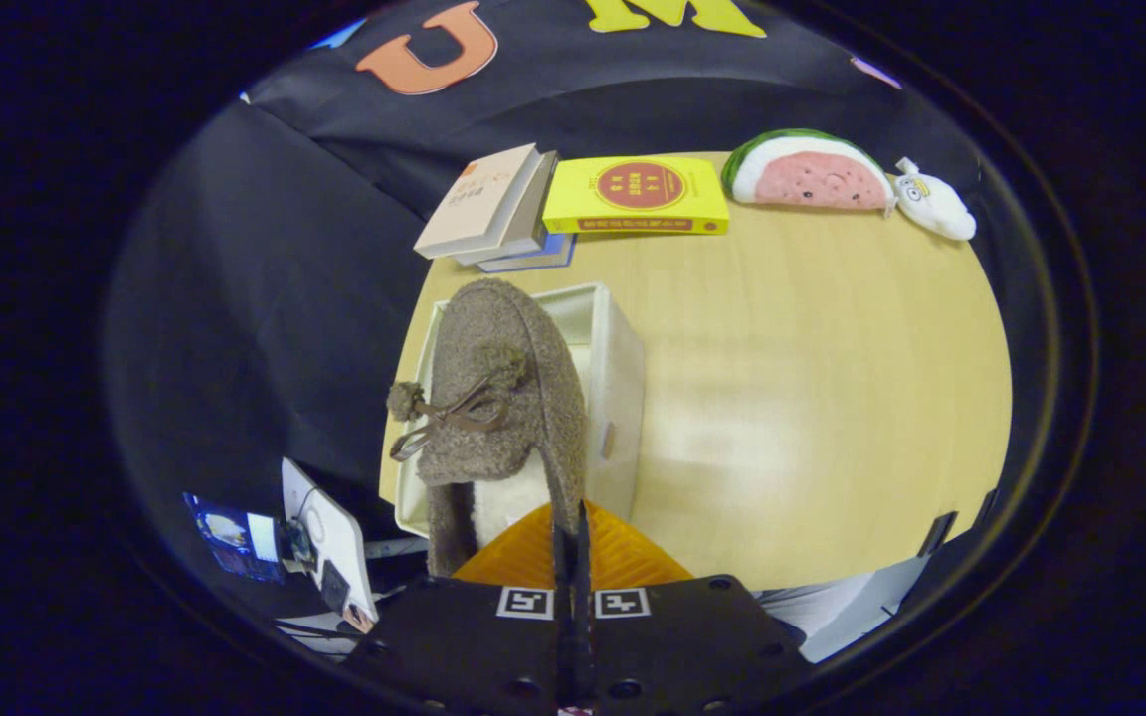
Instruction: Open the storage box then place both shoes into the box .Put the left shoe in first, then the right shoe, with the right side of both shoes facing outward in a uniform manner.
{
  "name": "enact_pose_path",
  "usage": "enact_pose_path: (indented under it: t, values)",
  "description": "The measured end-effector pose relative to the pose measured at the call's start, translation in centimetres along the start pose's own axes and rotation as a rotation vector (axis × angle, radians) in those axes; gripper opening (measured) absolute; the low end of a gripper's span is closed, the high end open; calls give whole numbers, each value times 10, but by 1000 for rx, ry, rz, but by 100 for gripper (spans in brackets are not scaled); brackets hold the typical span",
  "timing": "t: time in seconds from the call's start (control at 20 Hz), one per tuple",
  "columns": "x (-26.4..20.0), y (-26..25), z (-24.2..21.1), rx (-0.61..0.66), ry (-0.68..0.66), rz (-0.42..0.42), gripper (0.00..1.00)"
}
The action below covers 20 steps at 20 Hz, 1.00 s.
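Note:
My gripper (pixel 569 532) is shut on the rear edge of a brown fuzzy shoe (pixel 498 398) and holds it up above a white storage box (pixel 621 378). The shoe's toe points away from me and a brown bow with pom-poms (pixel 454 403) sits on its upper. Its cream lining (pixel 508 502) shows just ahead of the fingers. The box stands open at the table's left edge, mostly hidden behind the shoe; what lies inside it I cannot tell.
On the light wooden table (pixel 812 398), a stack of books (pixel 498 209) and a yellow book (pixel 638 194) lie beyond the box. A watermelon plush (pixel 807 171) and a small white plush (pixel 934 204) sit at the far right. A device with cables (pixel 329 547) lies off the table's left side.

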<state>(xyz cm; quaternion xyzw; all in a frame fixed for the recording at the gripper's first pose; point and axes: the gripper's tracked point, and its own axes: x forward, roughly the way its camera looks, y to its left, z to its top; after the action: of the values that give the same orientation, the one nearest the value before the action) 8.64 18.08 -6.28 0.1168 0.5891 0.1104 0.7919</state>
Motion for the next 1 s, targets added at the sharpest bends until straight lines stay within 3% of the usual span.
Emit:
enact_pose_path:
  t: [0.25, 0.35, 0.5, 0.9, 1.0]
  values:
    - [62, 26, 2, 81, 31, 21, 1]
    - [75, 21, 2, 93, 7, -10, 1]
    - [78, 9, 1, 72, -67, -84, 1]
    - [63, 7, 0, 70, -282, -123, 4]
    - [59, 7, 1, 77, -313, -122, 10]
